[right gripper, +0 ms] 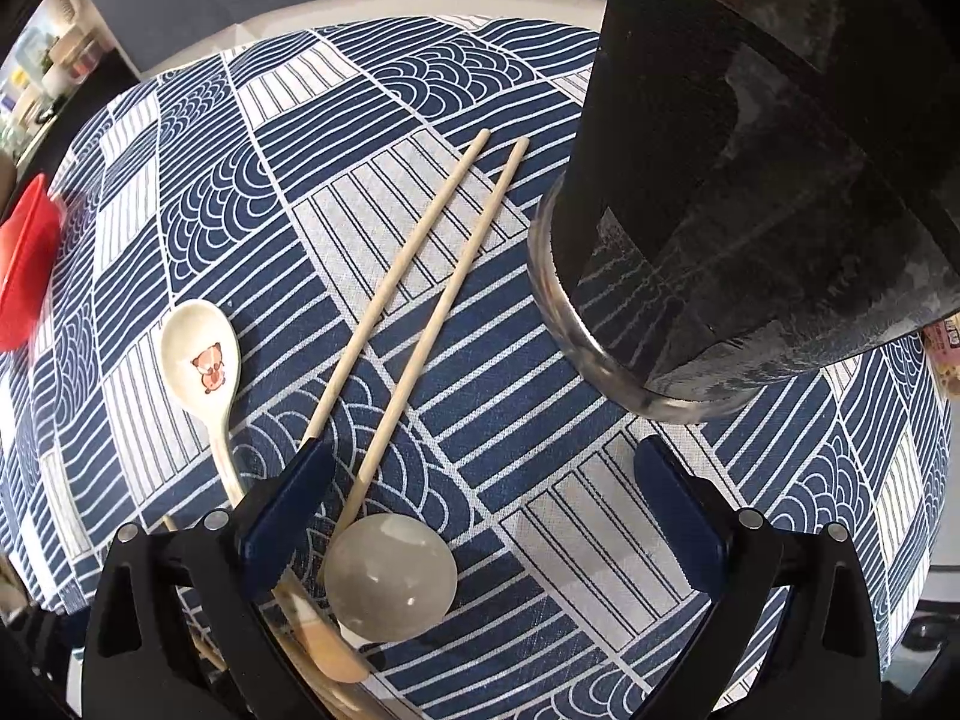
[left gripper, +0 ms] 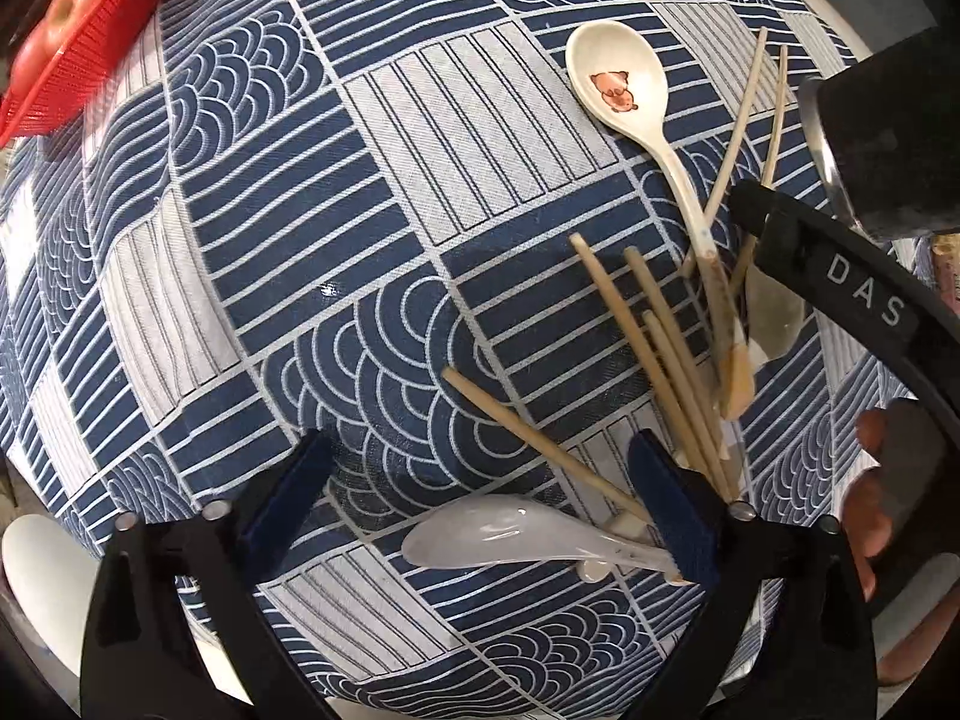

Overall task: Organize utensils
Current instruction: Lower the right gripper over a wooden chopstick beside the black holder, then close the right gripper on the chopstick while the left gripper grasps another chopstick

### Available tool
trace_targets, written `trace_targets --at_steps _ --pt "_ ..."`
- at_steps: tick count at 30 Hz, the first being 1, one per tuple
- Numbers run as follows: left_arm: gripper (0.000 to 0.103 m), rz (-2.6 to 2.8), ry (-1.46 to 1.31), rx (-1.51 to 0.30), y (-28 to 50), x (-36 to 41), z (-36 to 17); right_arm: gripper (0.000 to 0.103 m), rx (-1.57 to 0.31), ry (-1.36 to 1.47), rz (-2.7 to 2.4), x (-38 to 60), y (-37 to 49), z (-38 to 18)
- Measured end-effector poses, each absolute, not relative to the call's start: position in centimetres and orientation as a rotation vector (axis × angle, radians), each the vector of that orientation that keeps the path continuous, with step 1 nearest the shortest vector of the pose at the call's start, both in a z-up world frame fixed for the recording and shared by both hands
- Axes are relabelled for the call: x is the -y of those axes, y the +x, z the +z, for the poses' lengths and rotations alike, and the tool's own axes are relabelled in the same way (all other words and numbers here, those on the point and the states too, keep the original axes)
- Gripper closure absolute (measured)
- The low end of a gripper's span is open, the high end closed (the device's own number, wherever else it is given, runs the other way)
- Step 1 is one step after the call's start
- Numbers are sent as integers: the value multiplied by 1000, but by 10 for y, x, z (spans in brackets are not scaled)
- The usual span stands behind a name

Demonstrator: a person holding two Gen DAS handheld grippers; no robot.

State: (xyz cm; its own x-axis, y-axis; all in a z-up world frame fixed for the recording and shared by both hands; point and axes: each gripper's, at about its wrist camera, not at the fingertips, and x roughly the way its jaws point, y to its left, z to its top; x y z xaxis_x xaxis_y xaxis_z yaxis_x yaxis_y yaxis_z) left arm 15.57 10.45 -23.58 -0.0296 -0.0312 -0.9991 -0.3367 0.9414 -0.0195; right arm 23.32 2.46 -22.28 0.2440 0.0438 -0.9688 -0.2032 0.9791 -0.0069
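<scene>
A cream spoon with a bear print (left gripper: 618, 81) (right gripper: 203, 360) lies on the blue patterned tablecloth (left gripper: 360, 240). Several bamboo chopsticks (left gripper: 654, 354) lie in a loose heap beside it; two more (right gripper: 414, 288) lie side by side. A white spoon (left gripper: 498, 537) lies between my left gripper's (left gripper: 486, 492) open fingers. A grey-white spoon bowl (right gripper: 390, 576) lies between my right gripper's (right gripper: 480, 504) open fingers, near the left one. The right gripper also shows in the left wrist view (left gripper: 840, 276), over the heap. A black cylindrical holder (right gripper: 750, 180) (left gripper: 882, 138) stands at the right.
A red plastic basket (left gripper: 78, 54) (right gripper: 24, 264) with a red apple (left gripper: 54, 30) sits at the far left. The round table's white edge (right gripper: 360, 6) shows beyond the cloth. A shelf with jars (right gripper: 54, 72) stands in the background.
</scene>
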Motion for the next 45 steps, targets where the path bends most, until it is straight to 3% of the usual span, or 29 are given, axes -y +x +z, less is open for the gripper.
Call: trace_targets --at_steps 5,7,8,10,15,18,35,45 --pt "44 256 -253 -1577 155 -91 -232 47 -1269 -195 247 -31 222 -215" --pt "57 274 -269 -1565 153 -94 -233 70 -1259 -214 286 -33 218 -213" --pt "70 273 -271 -1563 151 -99 -230 77 -1261 -214 292 -33 217 -212" --pt "79 279 -282 -1563 150 -105 -232 96 -1273 -207 304 -30 217 -211" --pt "93 285 -351 -1564 146 -133 -227 98 -1304 -161 317 -7 217 -208" --pt "95 280 -394 -1558 135 -150 -231 98 -1313 -156 330 5 208 -208" --pt "98 260 -513 -1348 96 -207 -189 99 -1259 -106 413 66 160 -135" --pt "98 253 -461 -1243 108 -198 -160 100 -1207 -184 373 77 139 -101"
